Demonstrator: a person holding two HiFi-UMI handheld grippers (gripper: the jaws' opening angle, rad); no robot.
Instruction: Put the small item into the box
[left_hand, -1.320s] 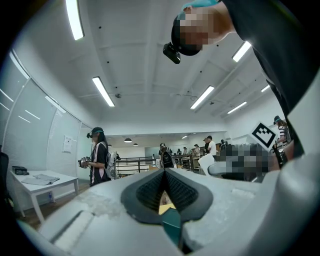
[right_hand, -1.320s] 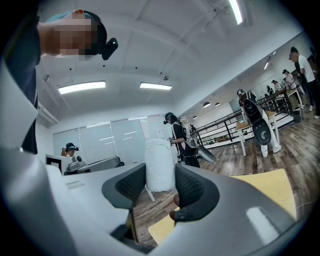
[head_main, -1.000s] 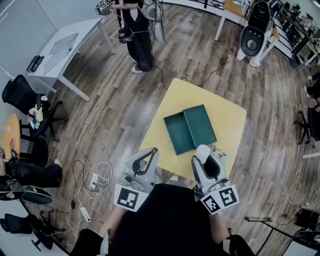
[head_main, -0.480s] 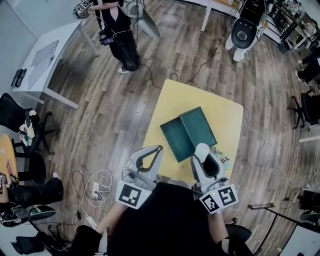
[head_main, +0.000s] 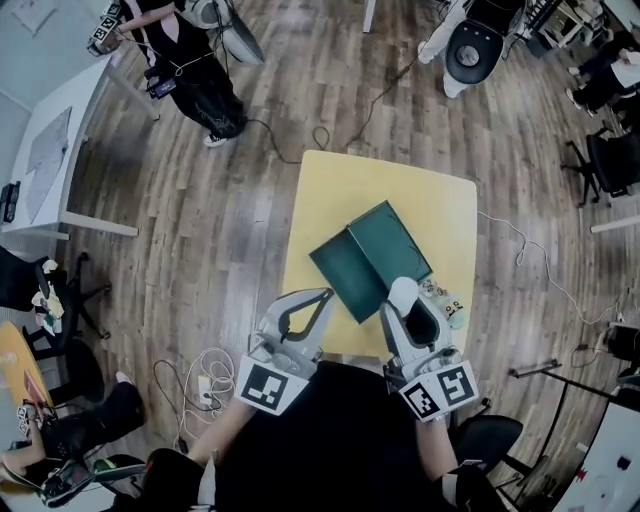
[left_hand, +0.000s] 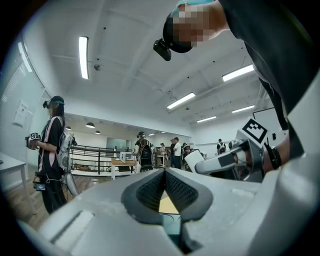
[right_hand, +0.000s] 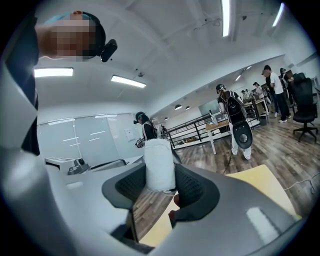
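Standing upright, the small item (right_hand: 159, 165) looks white, plump.

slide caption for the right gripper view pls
Right tongs clamp a small white item, yellow table beyond.

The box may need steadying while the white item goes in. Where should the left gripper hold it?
Probably the rim of the green box, on the half nearest the left gripper, coming from above with one jaw inside and one outside. It lies open and flat, so only its thin upright walls offer a pinch.
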